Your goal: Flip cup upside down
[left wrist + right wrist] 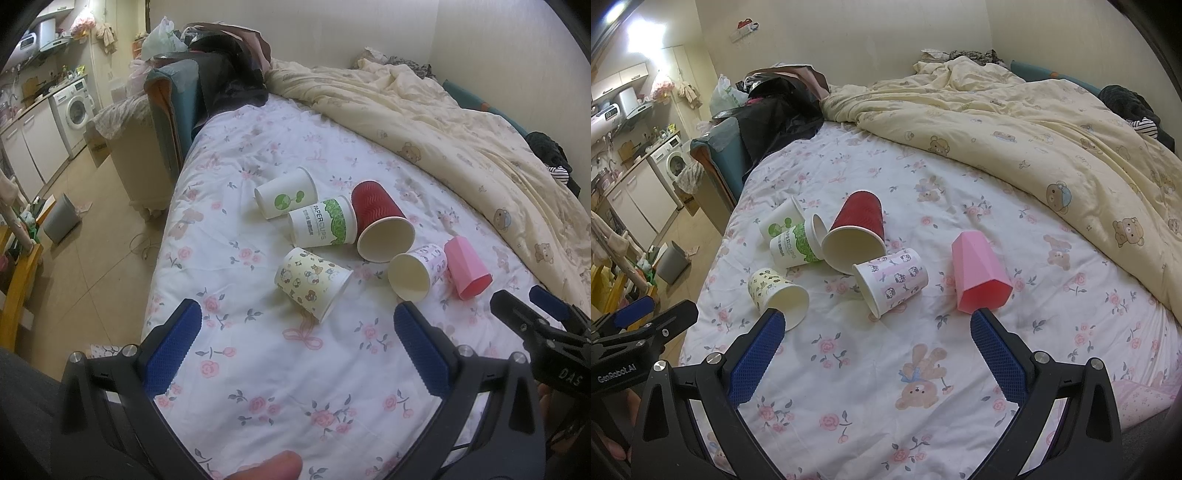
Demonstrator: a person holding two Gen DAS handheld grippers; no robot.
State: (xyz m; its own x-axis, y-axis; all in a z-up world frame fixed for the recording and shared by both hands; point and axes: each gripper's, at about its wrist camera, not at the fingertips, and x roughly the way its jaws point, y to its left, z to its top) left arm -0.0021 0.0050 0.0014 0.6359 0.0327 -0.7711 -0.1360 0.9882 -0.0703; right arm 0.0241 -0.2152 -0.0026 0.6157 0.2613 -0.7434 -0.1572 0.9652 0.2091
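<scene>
Several cups lie on their sides on the floral bedsheet. A yellow cartoon cup (312,282) (777,293) lies nearest my left gripper (297,314). A red ribbed cup (380,221) (855,232), a white "PAPERCUPS" cup (323,223) (796,245), a white cup with a green tree (284,192) (781,221), a white-pink kitten cup (419,271) (892,280) and a pink faceted cup (467,267) (979,275) lie in a cluster. My right gripper (877,317) is open and empty, just short of the kitten cup and the pink cup. My left gripper is open and empty.
A cream bear-print duvet (461,122) (1052,140) is bunched along the far and right side of the bed. Dark clothes and bags (225,70) pile at the headboard. The bed edge drops off on the left to a floor with a grey bin (61,219).
</scene>
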